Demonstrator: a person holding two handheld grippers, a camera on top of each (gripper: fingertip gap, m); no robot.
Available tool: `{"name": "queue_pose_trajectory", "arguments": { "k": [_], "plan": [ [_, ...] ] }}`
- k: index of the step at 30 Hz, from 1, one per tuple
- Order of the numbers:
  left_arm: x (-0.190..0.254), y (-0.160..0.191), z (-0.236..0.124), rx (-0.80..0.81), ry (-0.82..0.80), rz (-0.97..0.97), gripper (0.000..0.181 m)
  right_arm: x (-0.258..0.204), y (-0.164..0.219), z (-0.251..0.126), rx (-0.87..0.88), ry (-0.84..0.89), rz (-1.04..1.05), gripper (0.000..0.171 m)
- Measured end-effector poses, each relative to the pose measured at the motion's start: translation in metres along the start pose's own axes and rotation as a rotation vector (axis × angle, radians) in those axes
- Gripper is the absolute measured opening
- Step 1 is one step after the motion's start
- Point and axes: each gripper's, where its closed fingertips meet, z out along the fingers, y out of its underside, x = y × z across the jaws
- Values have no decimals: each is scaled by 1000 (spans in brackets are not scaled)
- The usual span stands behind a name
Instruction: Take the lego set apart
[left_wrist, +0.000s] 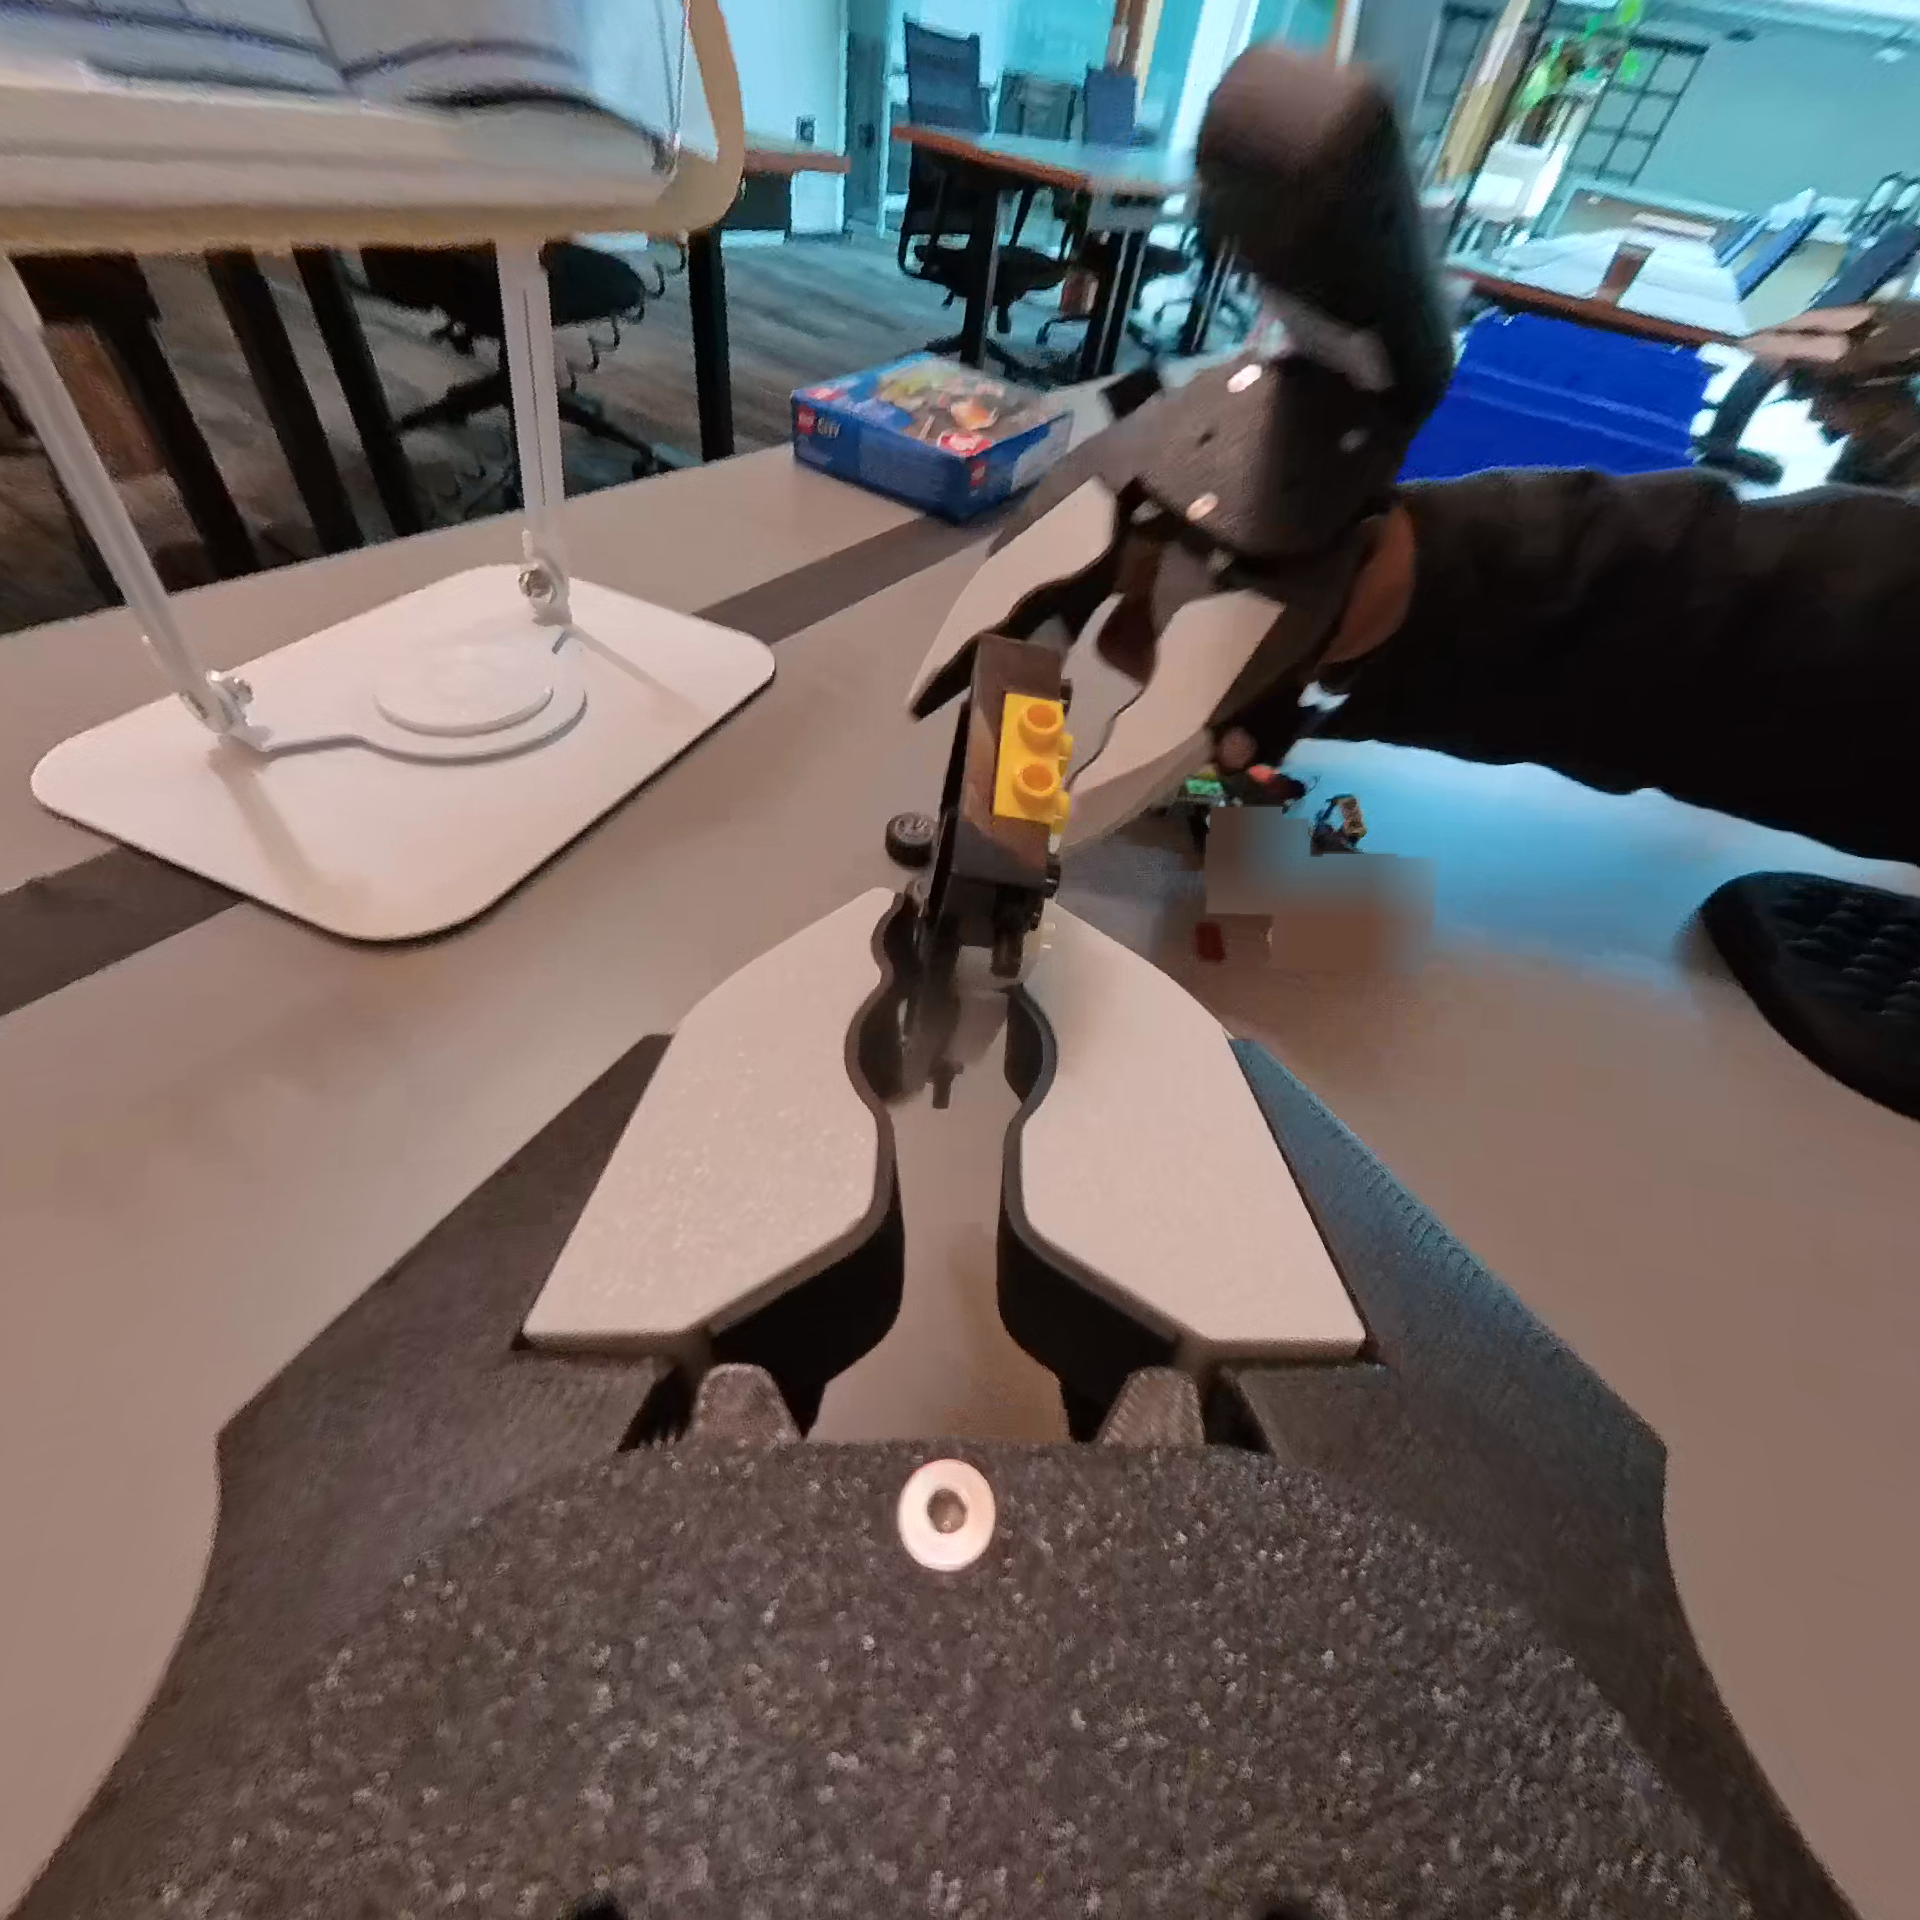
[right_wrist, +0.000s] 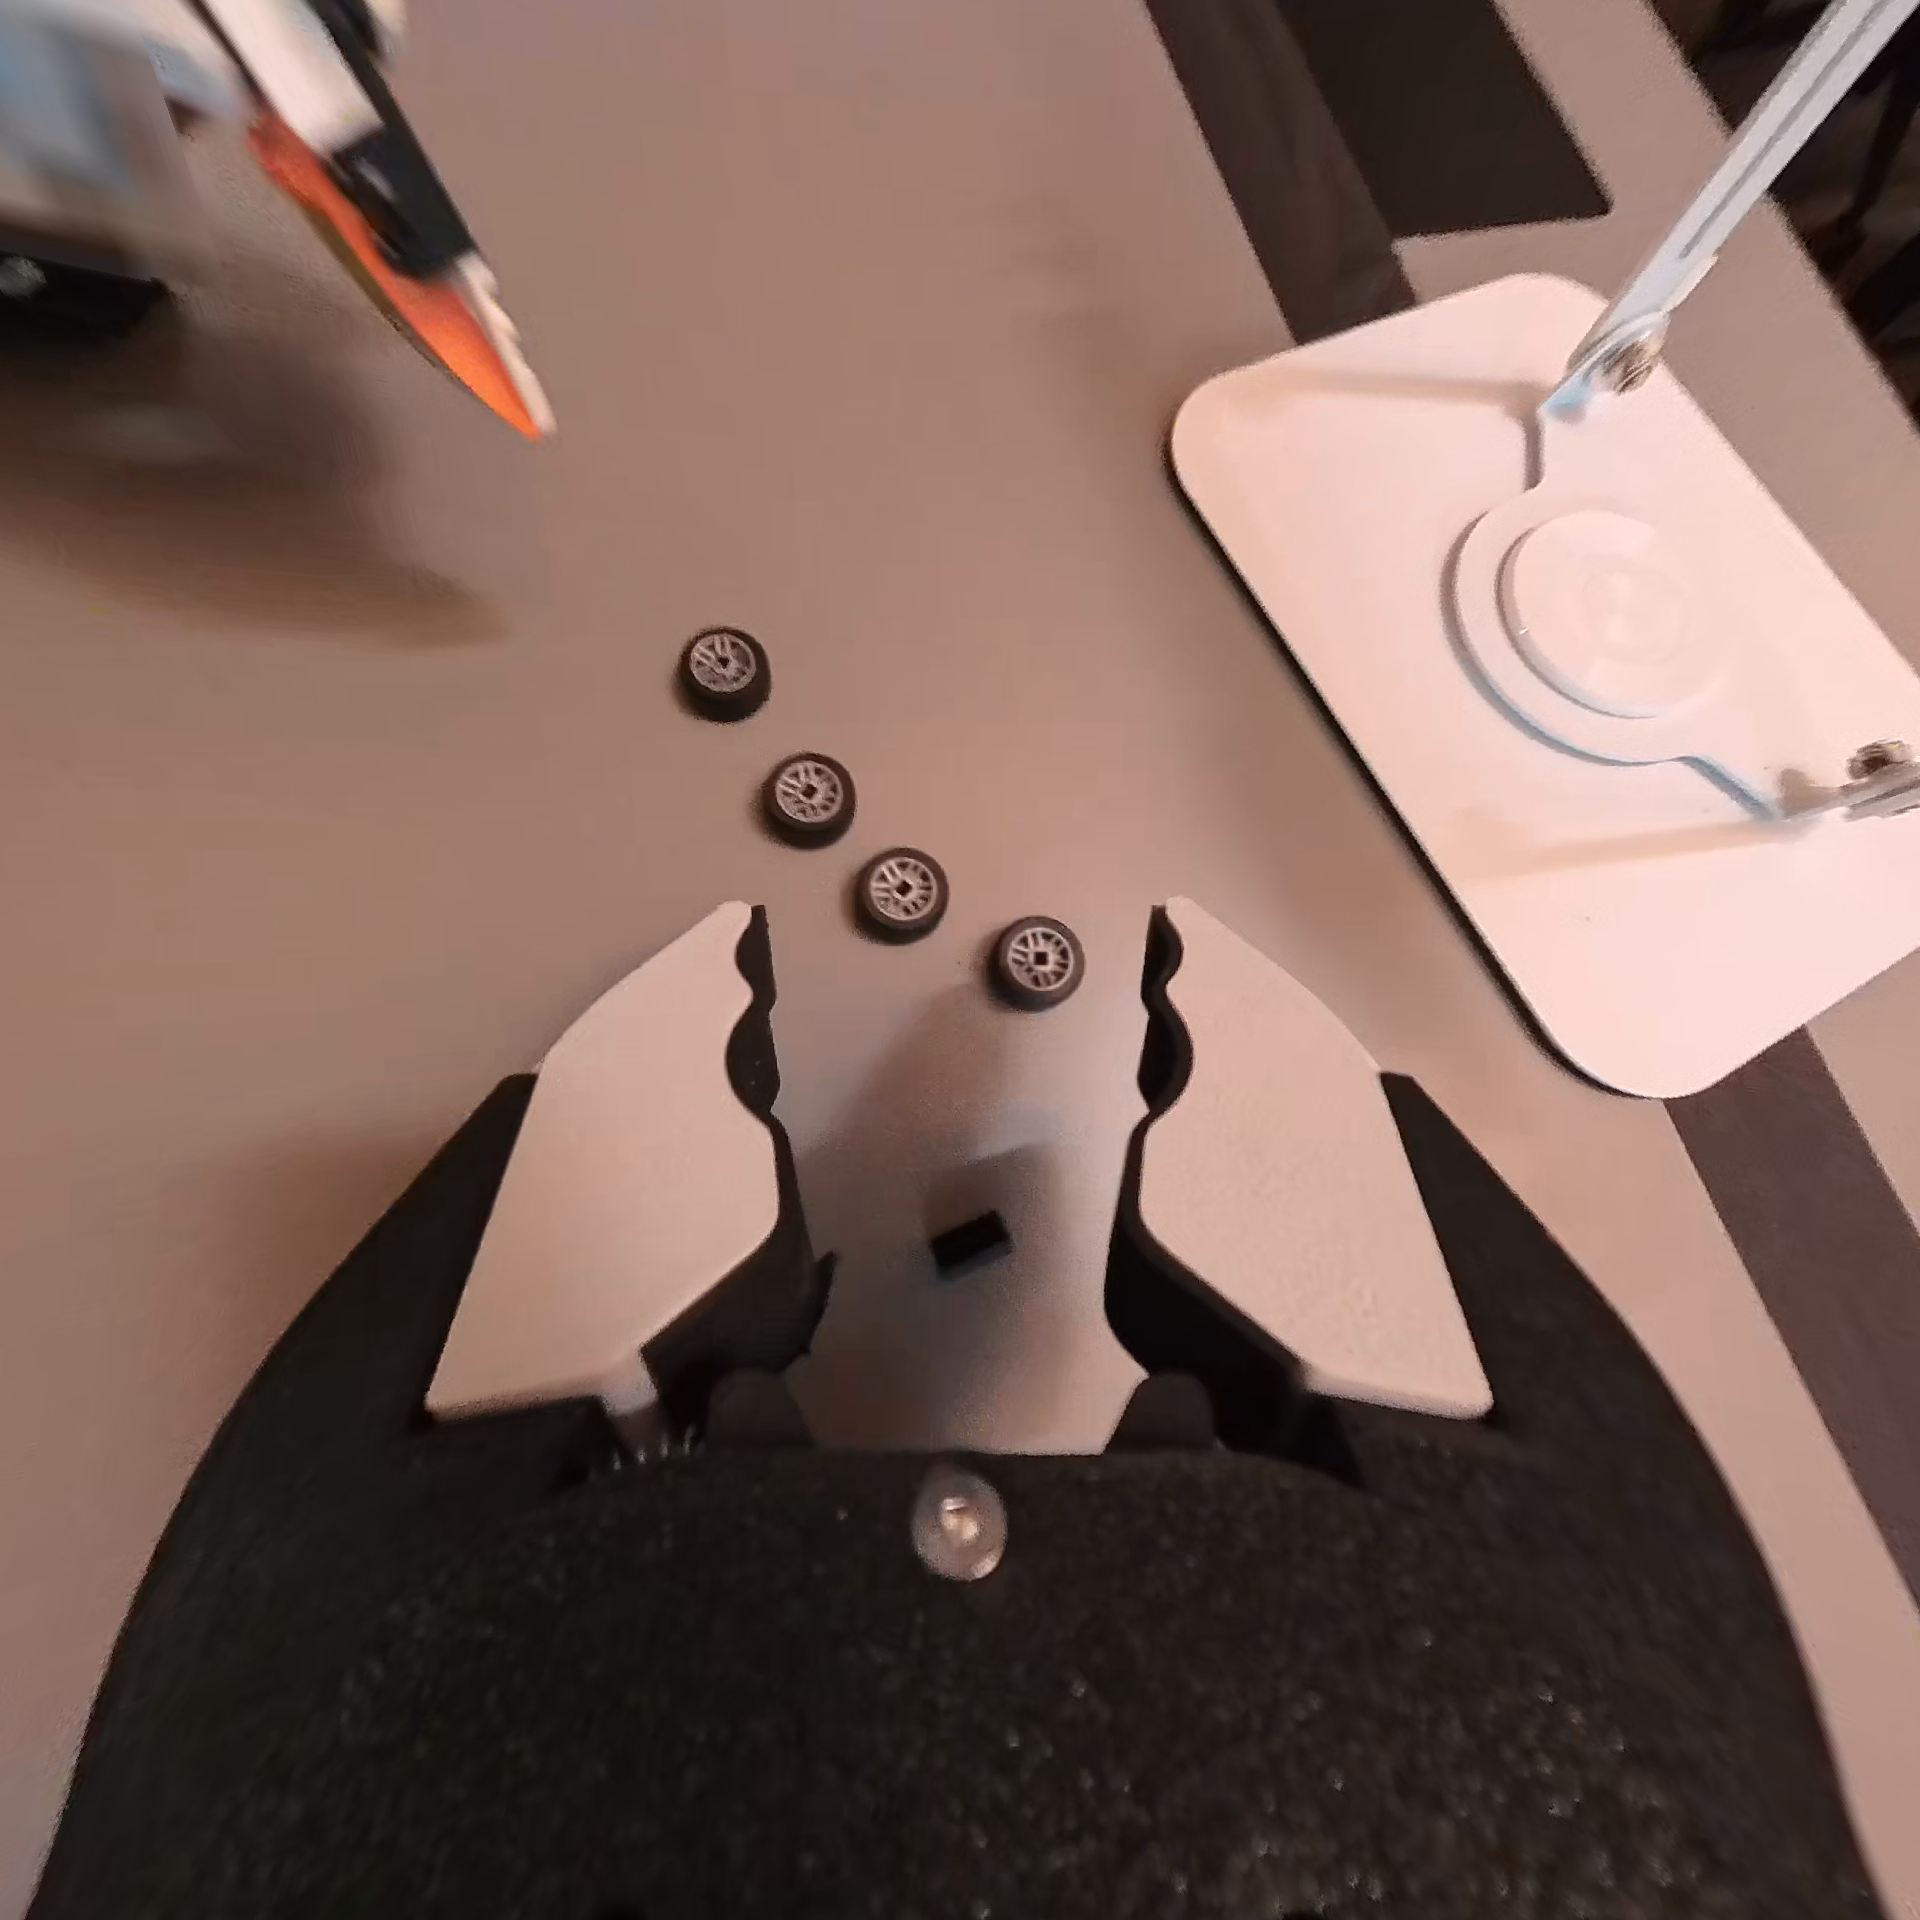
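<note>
My left gripper (left_wrist: 971, 920) is shut on a black lego chassis (left_wrist: 977, 883) and holds it upright above the grey table (left_wrist: 312, 1143). A yellow two-stud brick (left_wrist: 1031, 764) sits on the chassis's upper part. My right gripper (left_wrist: 997, 748) is open just behind the chassis, and a dark-sleeved arm (left_wrist: 1662, 644) holds it. In the right wrist view the right gripper (right_wrist: 958, 914) is open and empty over the table (right_wrist: 935, 416). Several small black wheels (right_wrist: 810, 798) lie in a row ahead of it. A small black piece (right_wrist: 971, 1242) shows between its fingers. The left gripper (right_wrist: 488, 364) is blurred at the upper left.
A white stand base (left_wrist: 416, 748) sits on the table to the left and also shows in the right wrist view (right_wrist: 1558, 665). A blue lego box (left_wrist: 935, 431) lies at the far edge. Loose lego pieces (left_wrist: 1247, 795) and a black mesh pad (left_wrist: 1829, 977) lie at the right. One wheel (left_wrist: 912, 831) lies near the chassis. The tips of one gripper are about 12 cm away from the tips of the other. From my right tips it is roughly 4 cm to the wheel (left_wrist: 912, 831); from my left, 15 cm. Look for it in the right wrist view (right_wrist: 1036, 951) too.
</note>
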Motion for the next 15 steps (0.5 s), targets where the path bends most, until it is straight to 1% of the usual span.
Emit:
{"name": "queue_pose_trajectory", "arguments": {
  "k": [4,8,10,12,15],
  "plan": [
    [-6,17,7,-82,-25,-25,15,-20,-11,-21,111,45,58,66],
    [2,21,13,-95,10,-34,15,-50,-18,-38,224,74,131,65],
    [14,18,17,-77,72,-65,15,-68,-24,-45,276,76,148,63],
    [31,12,21,-33,169,-124,15,-87,-34,-50,326,59,145,61],
    [63,-7,23,79,395,-305,15,-111,-47,-53,378,6,151,60]
  ]
}}
